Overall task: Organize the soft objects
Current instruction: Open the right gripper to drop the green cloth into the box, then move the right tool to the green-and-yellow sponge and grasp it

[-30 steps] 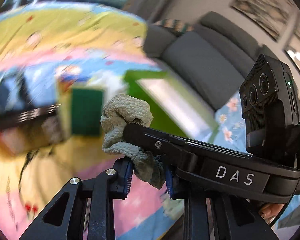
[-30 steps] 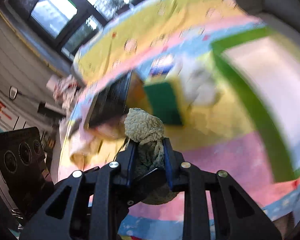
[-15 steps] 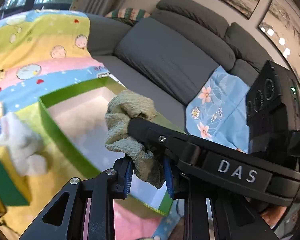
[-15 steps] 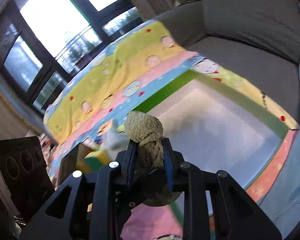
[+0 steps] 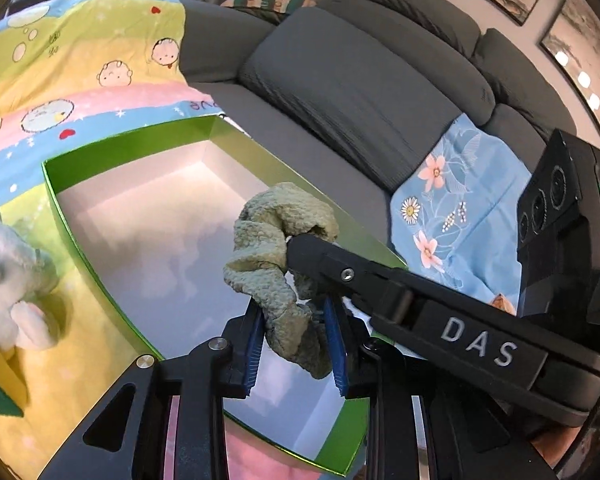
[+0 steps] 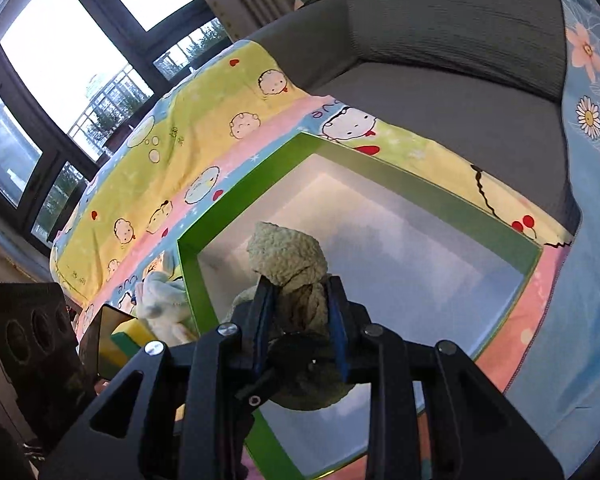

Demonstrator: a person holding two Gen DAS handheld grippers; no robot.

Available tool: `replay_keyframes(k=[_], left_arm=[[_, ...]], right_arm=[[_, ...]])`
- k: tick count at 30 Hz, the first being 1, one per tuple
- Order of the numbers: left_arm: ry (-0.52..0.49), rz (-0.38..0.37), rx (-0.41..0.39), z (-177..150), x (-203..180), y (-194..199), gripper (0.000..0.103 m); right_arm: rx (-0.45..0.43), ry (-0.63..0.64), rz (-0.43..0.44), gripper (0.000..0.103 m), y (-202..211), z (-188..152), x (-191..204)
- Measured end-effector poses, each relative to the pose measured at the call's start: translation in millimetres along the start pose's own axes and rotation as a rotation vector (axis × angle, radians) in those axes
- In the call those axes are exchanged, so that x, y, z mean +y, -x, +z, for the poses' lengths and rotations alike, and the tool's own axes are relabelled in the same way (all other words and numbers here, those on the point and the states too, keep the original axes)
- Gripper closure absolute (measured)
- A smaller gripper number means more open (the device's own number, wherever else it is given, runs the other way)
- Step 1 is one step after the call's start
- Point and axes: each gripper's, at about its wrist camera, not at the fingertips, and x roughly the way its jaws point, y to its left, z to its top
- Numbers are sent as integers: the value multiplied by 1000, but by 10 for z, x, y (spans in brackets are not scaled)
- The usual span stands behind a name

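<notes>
Presently above green-walled box [image 5: 100,236] on cartoon blanket [image 5: 80,80]: olive terry cloth [image 5: 276,248], one end between pads of left tool [image 5: 296,344], jaws opening; other end between pads of right tool [image 6: 302,328], jaws likewise opening; white plush toy [image 5: 8,272] beside box.

Two wrist cameras, both tilted down over the same green box.
The left view looks along its gripper [image 5: 296,344] at close range into the box [image 5: 54,184], toward the sofa [image 5: 340,92] beyond its far edge. The right view looks along its gripper [image 6: 300,328] into that box [image 6: 188,264], facing the windows [image 6: 60,52]; both share the box, cartoon blanket [image 5: 80,52] and sofa.
</notes>
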Motion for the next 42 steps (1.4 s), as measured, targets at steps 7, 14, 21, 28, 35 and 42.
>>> replay_keyframes(k=[7,14,21,28,35,42], left_arm=[[-5,47,-20,-40,-12,155,25],[11,76,-33,-95,26,461,18],[42,145,-105,-351,211,1063,17],[168,391,-165,-807,674,1792,17],[327,523,-197,-1300,1086,2207,17],[438,546,-208,-1693,1330,2441,17]], right_arm=[[-35,-26,-5,39,116,6,-56],[-90,27,-8,15,361,-46,99],[-70,75,22,12,491,-142,312],[-3,152,112,11,437,-270,701],[144,234,252,11,17,-397,1300],[286,346,196,35,-778,-485,1895]])
